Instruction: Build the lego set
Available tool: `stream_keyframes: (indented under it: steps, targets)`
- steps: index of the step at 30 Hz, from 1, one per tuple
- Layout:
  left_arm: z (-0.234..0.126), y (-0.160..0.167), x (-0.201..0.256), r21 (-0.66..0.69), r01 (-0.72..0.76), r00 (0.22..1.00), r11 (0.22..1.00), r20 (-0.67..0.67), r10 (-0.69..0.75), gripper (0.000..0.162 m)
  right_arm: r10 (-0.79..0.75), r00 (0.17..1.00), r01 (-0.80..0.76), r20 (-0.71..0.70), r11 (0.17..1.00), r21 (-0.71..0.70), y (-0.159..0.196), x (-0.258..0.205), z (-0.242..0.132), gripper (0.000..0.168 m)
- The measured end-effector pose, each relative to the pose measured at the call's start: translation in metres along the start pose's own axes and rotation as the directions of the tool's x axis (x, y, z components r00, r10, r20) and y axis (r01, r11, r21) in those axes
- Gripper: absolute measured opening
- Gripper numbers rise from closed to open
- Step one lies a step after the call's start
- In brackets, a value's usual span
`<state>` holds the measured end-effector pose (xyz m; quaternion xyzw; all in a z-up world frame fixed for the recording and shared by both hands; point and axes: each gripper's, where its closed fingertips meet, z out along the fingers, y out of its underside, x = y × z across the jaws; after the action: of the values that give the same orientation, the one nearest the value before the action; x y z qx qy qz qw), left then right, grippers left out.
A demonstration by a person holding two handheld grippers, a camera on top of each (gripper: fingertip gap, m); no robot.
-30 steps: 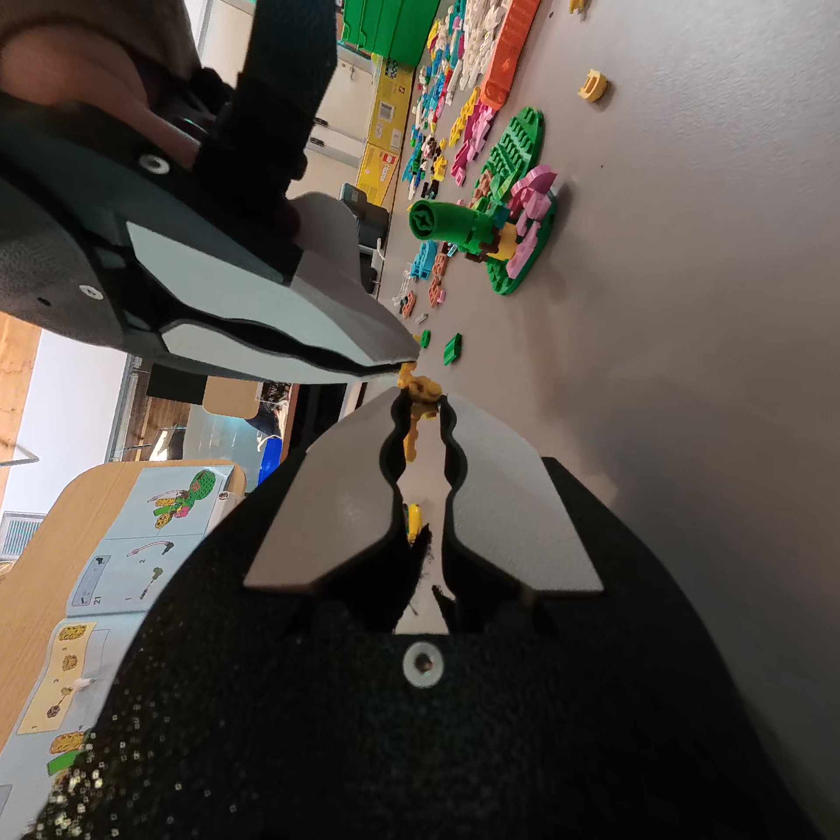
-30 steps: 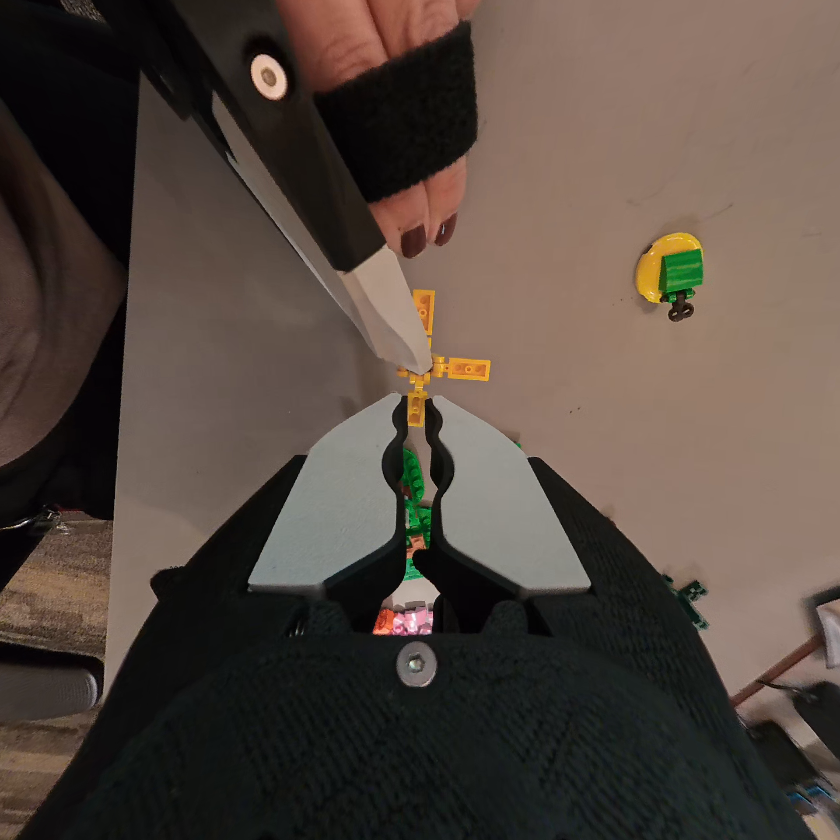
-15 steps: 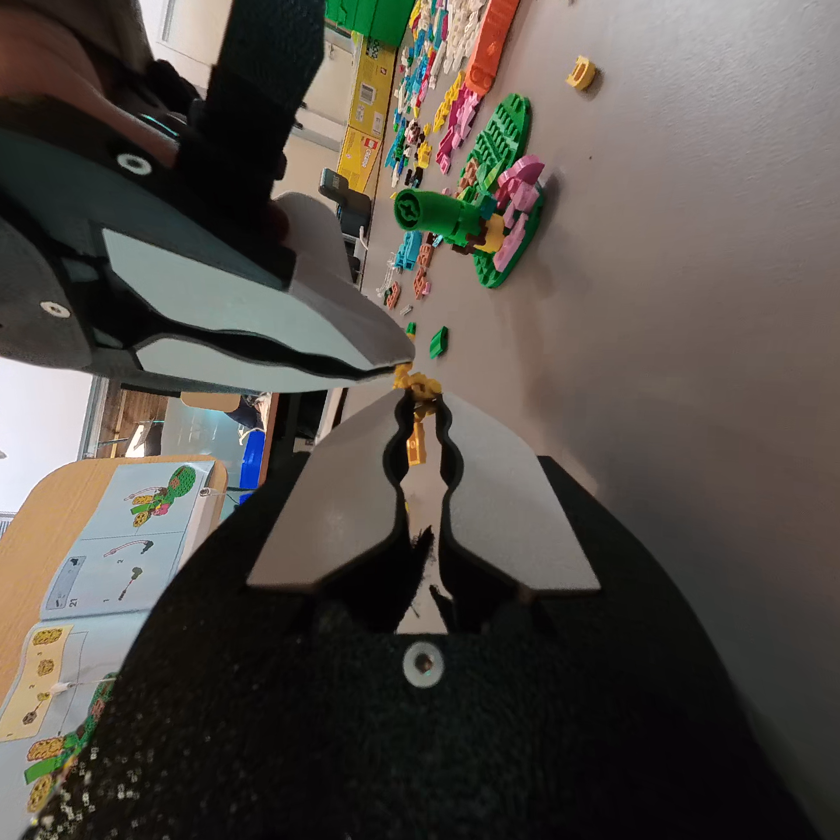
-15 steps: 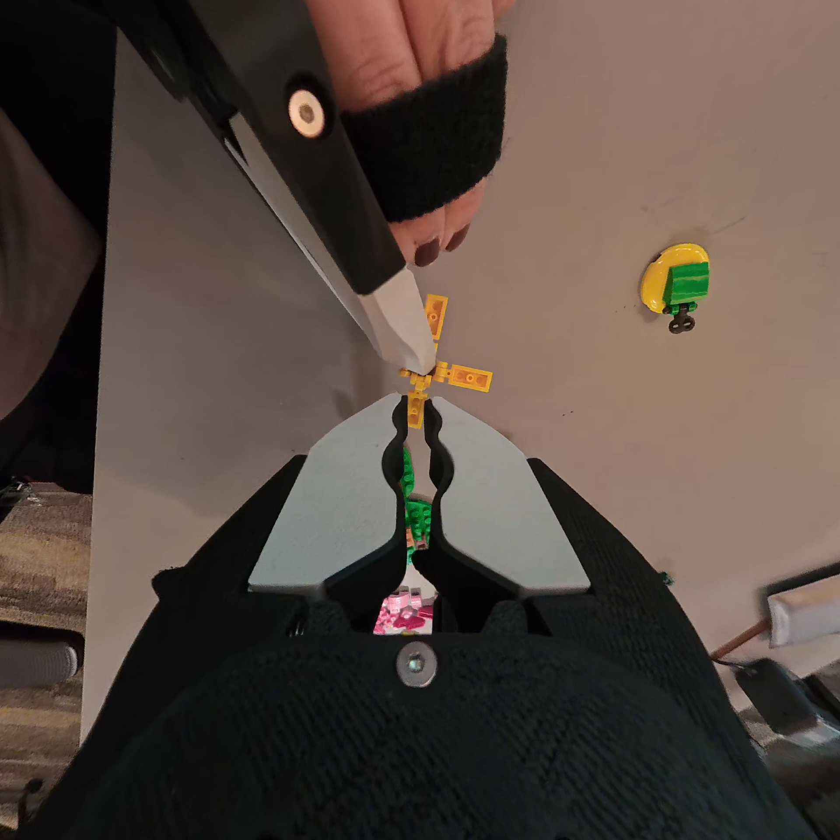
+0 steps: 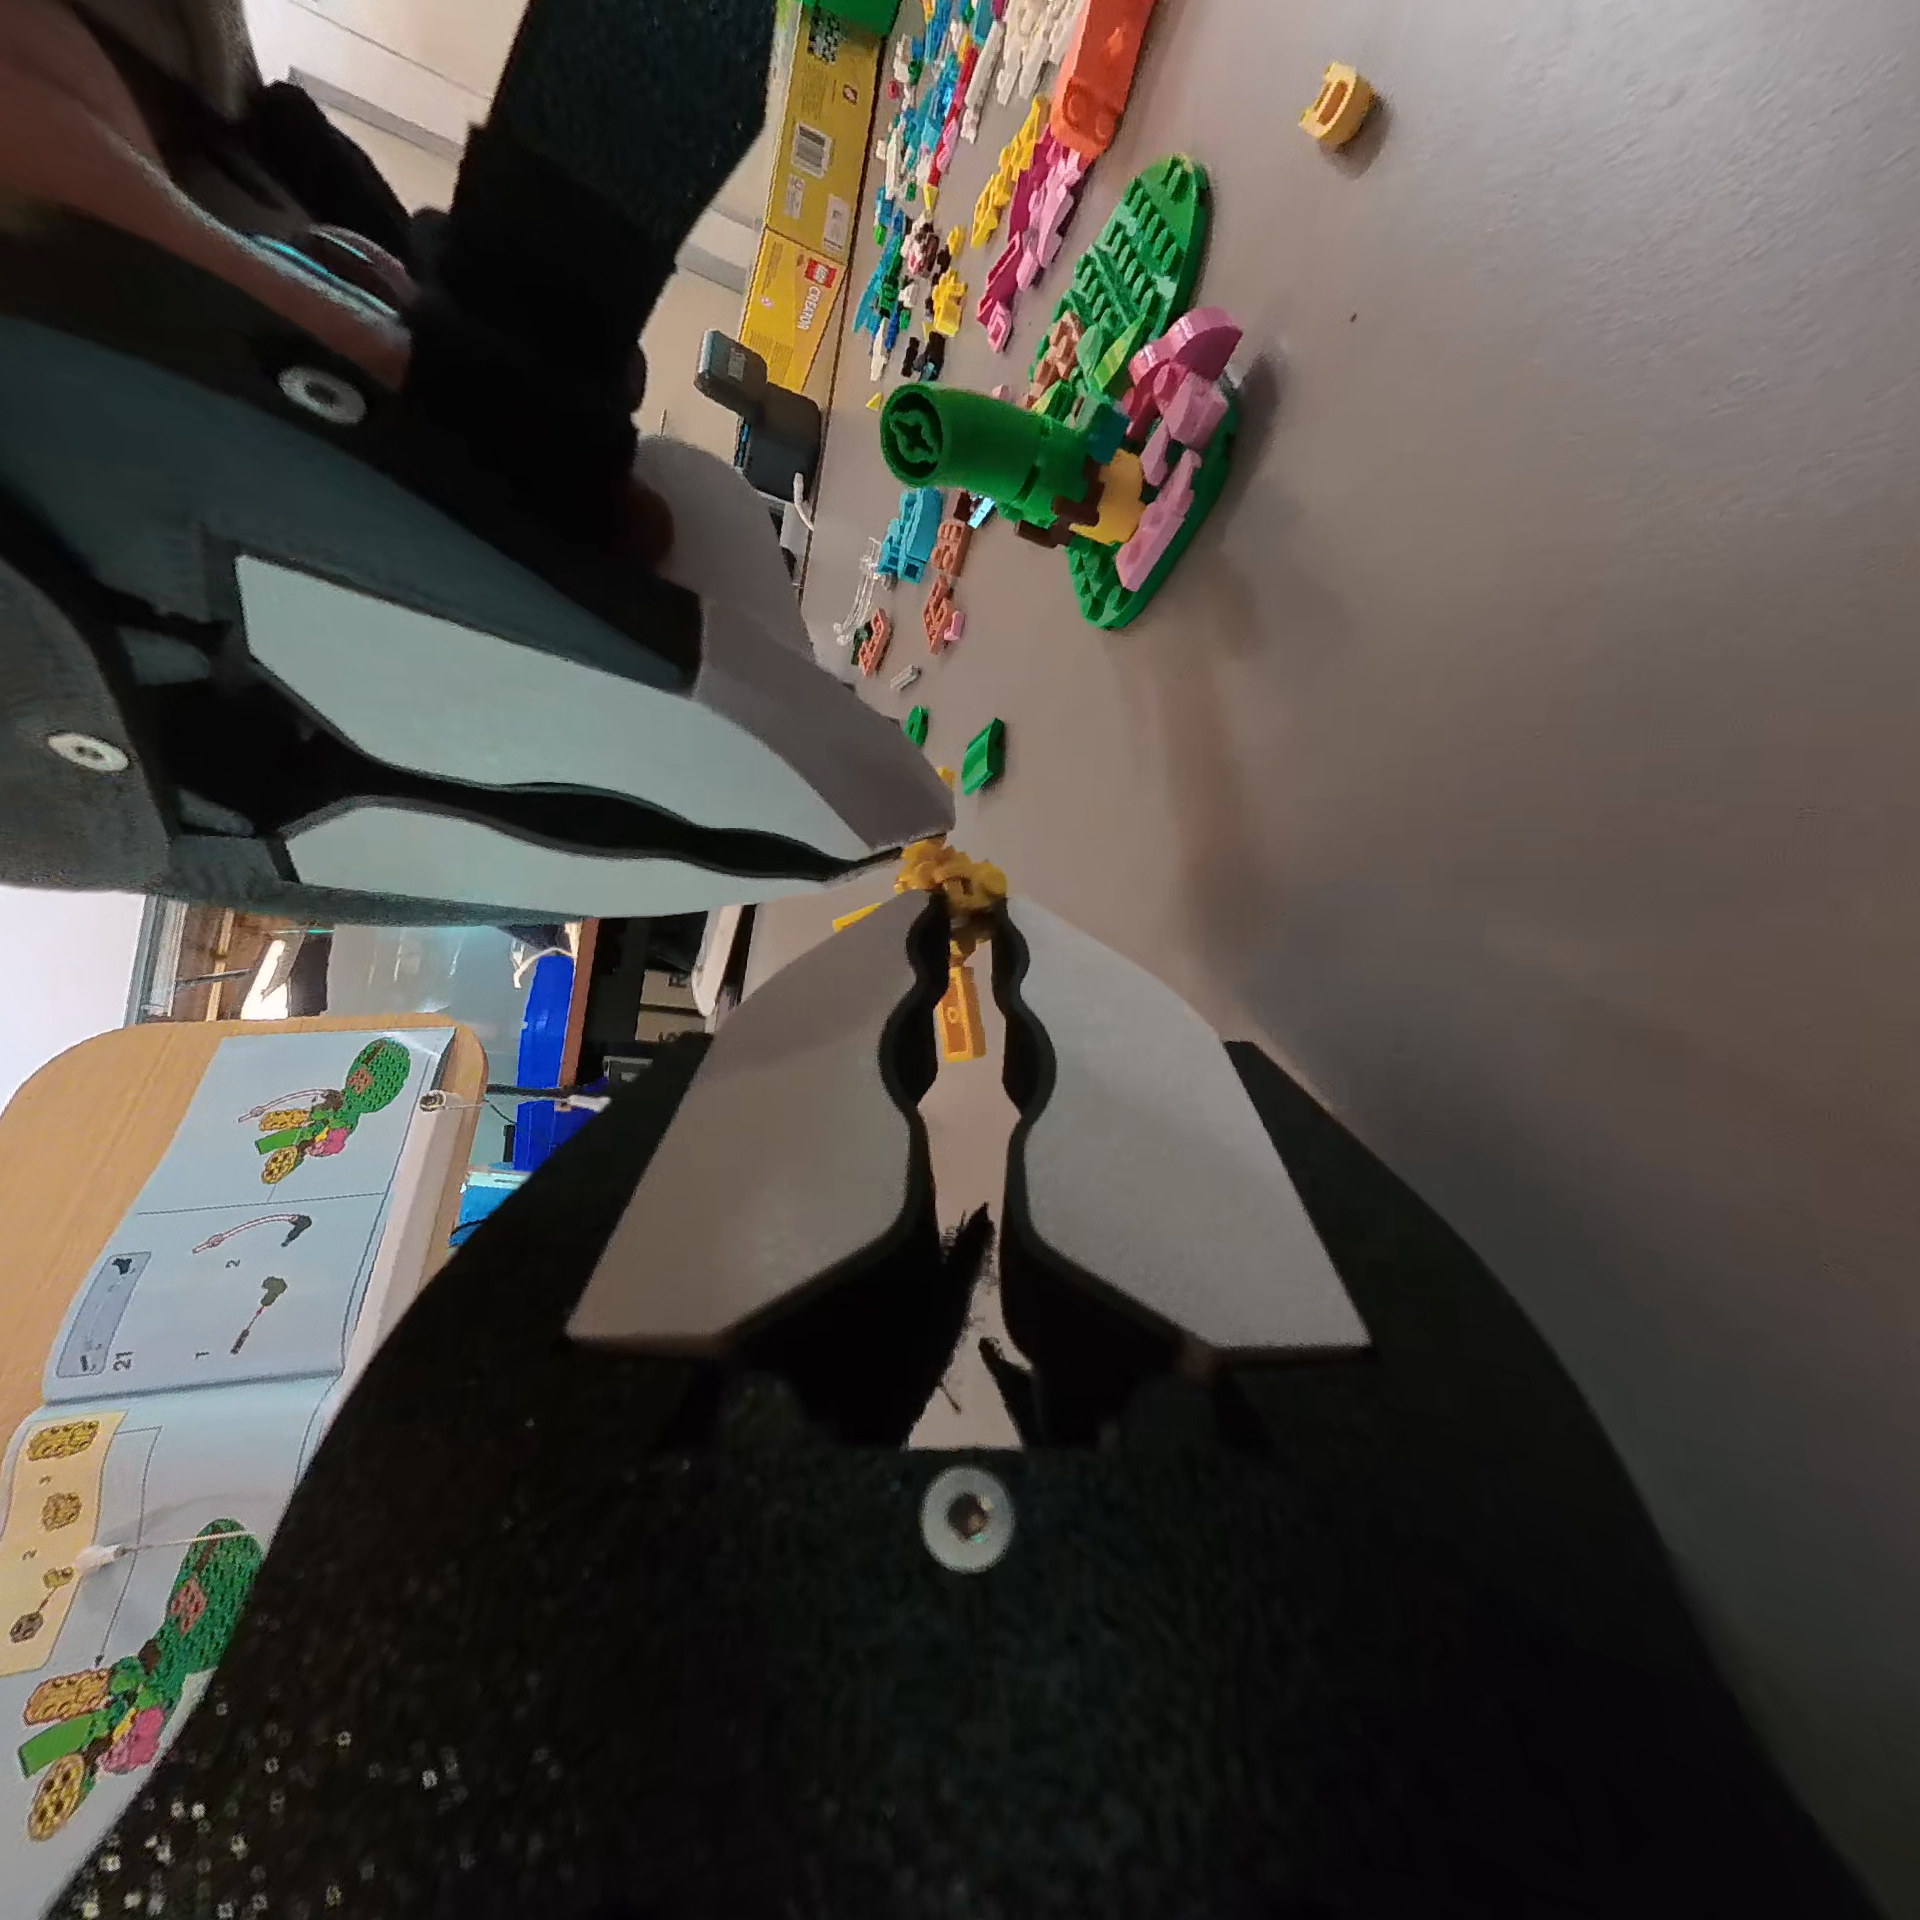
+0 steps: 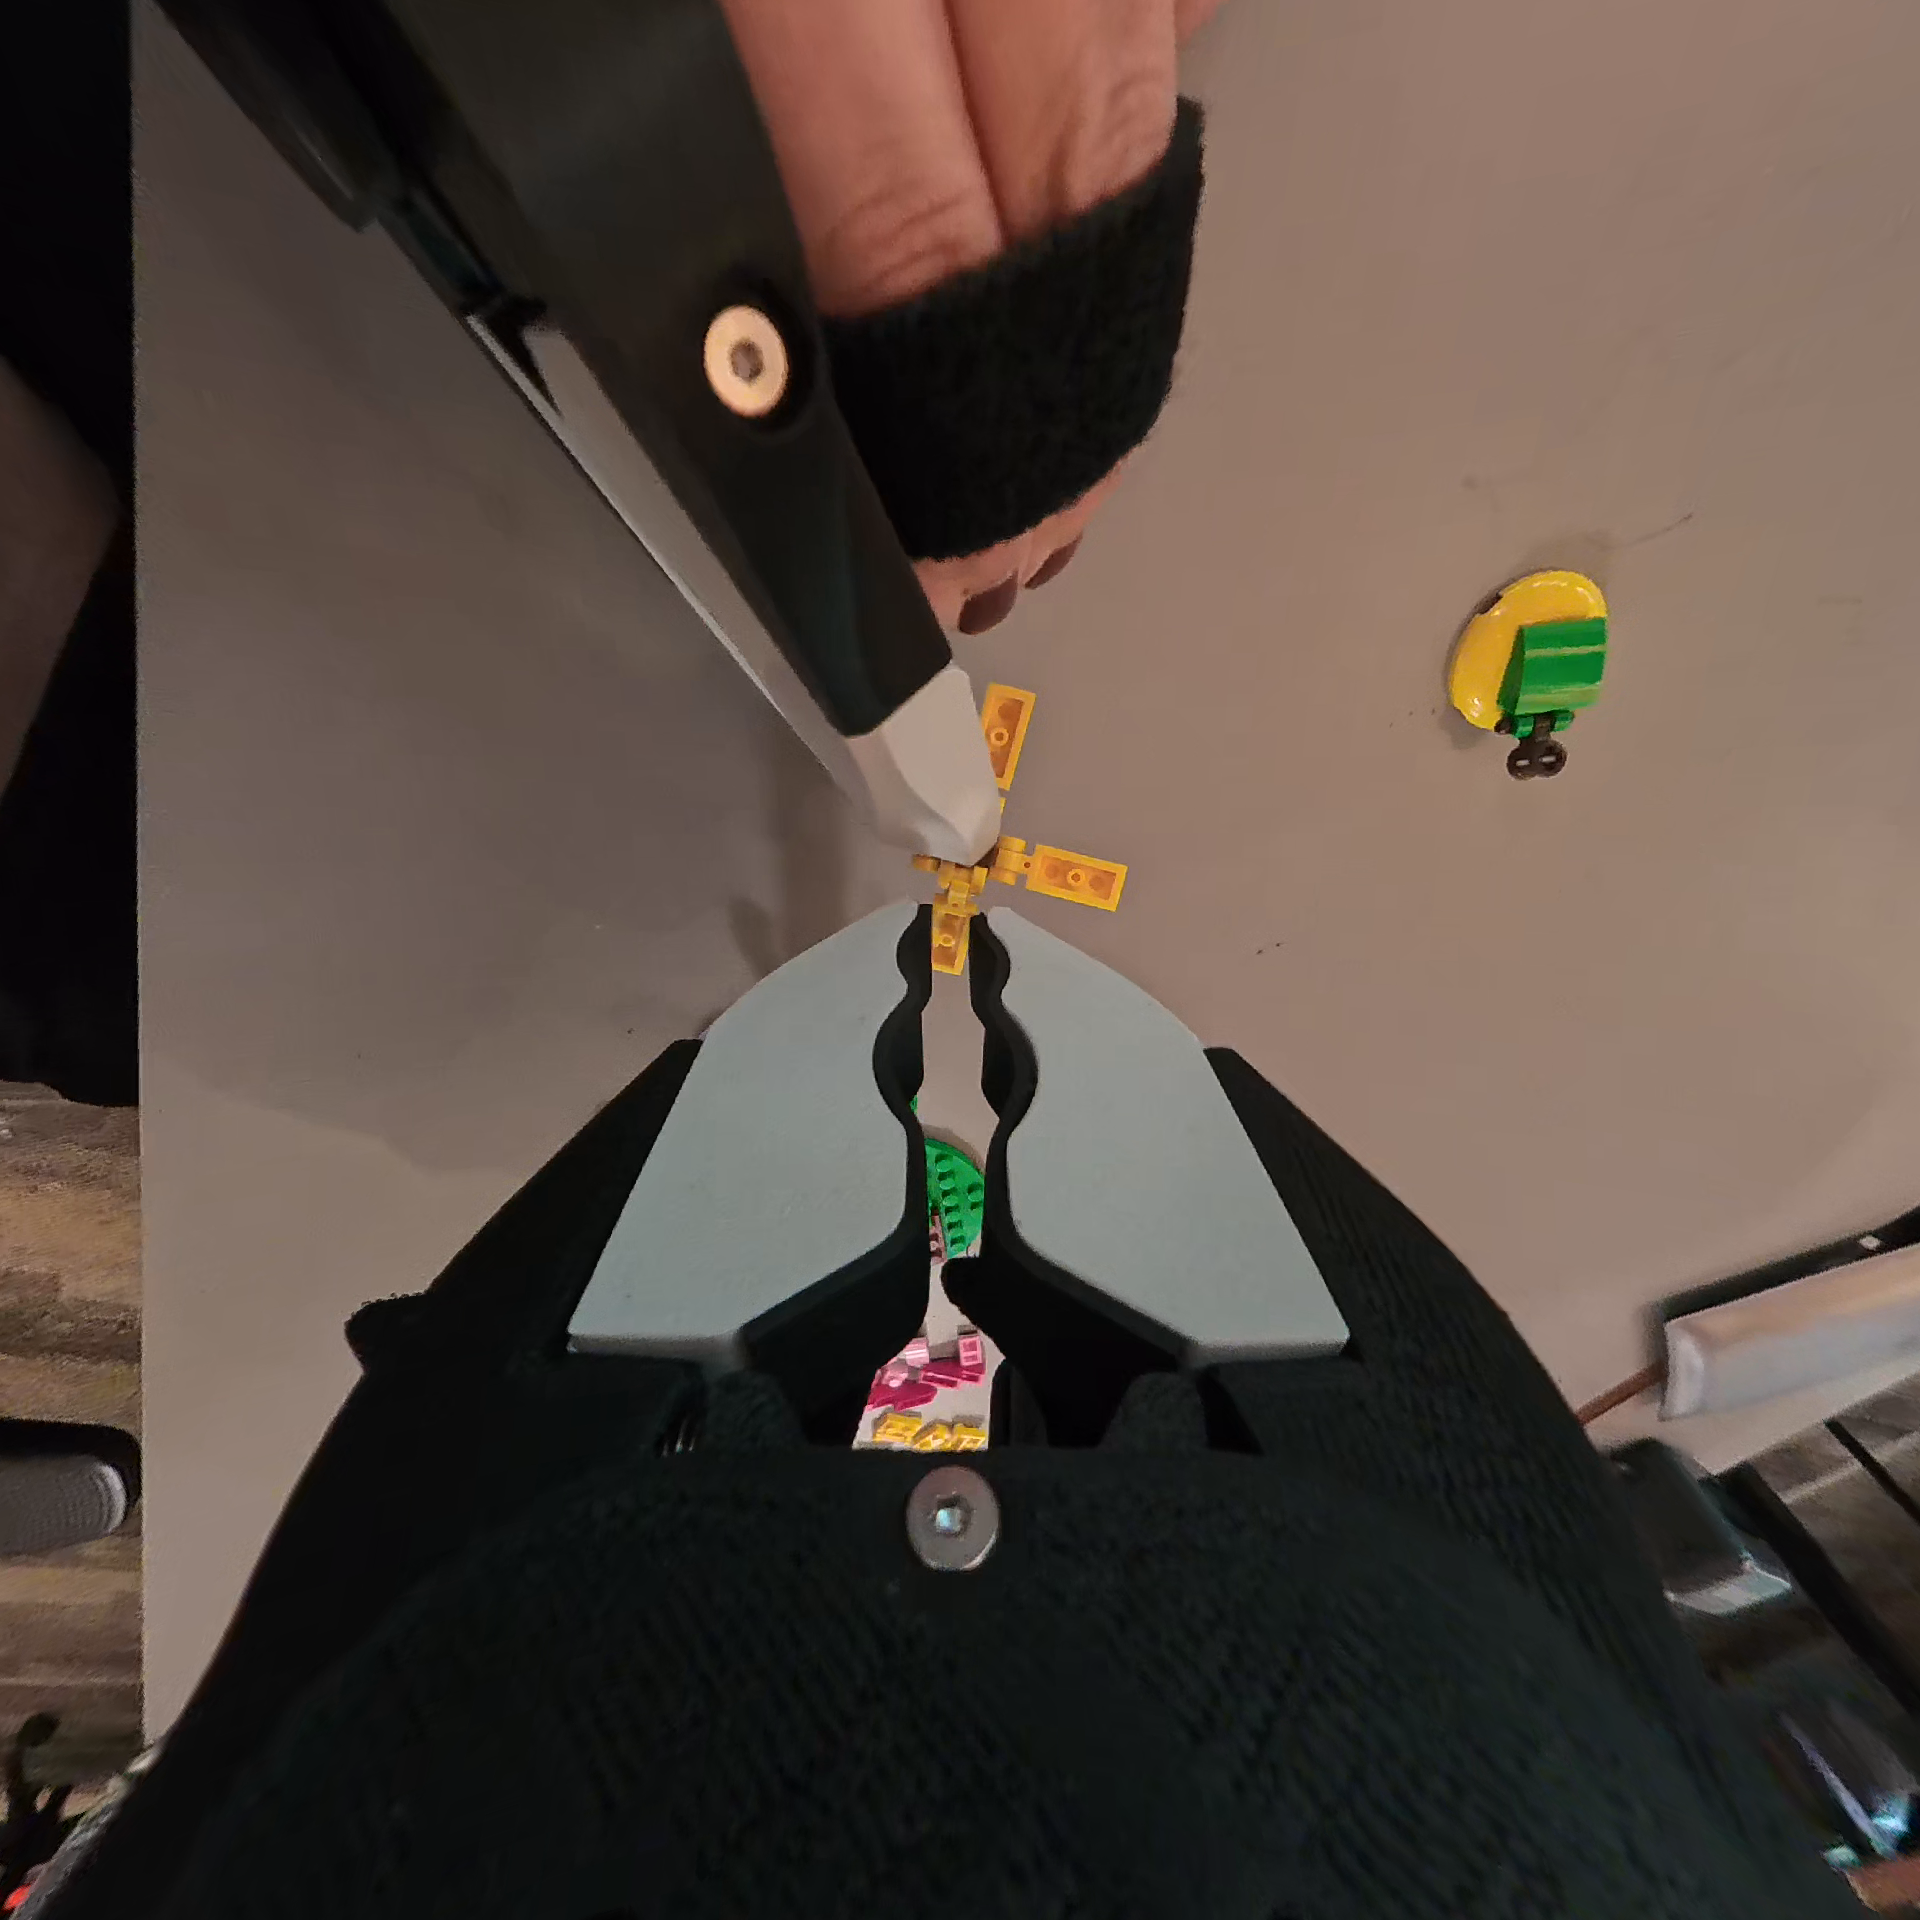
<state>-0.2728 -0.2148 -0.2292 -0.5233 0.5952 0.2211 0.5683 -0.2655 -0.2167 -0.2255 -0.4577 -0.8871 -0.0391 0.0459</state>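
Observation:
A small yellow hinged lego assembly (image 6: 1075, 878) with several thin plate arms hangs above the grey table (image 6: 1455, 260). My right gripper (image 6: 953, 920) is shut on its lower arm. My left gripper (image 5: 961, 920) is shut on another arm of the yellow assembly (image 5: 951, 878), and its tips reach in from the upper left in the right wrist view (image 6: 951, 821). The right gripper shows in the left wrist view as grey fingers (image 5: 582, 748) that meet mine at the piece. A round green base (image 5: 1143, 260) with a green stalk (image 5: 966, 442) and pink petals stands farther off.
A yellow and green sub-assembly (image 6: 1538, 665) lies on the table to the right. Piles of loose bricks (image 5: 935, 208), an orange piece (image 5: 1101, 73), a yellow box (image 5: 810, 208) and small green pieces (image 5: 982, 753) lie beyond. An open instruction booklet (image 5: 260, 1247) lies on a wooden surface.
Both grippers stay shut on the yellow assembly. The left gripper and the hand on it have come closer and lower in the right wrist view. The assembly has barely moved.

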Motion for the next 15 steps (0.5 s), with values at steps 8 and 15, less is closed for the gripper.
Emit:
stream_keyframes:
  steps: [8, 15]
  targets:
    - [0.0007, 0.0032, 0.001, 0.007, 0.069, 0.997, 0.998, -0.029, -0.069, 0.003, 0.035, 0.999, -0.036, 0.01, 0.998, 0.047, -0.0025, 0.0023, -0.0014, 0.005]
    - [-0.0021, 0.0046, -0.0065, 0.032, 0.161, 0.987, 0.986, -0.016, -0.16, 0.003, 0.118, 0.993, -0.117, 0.003, 0.982, 0.151, -0.0054, 0.006, -0.0071, 0.006]
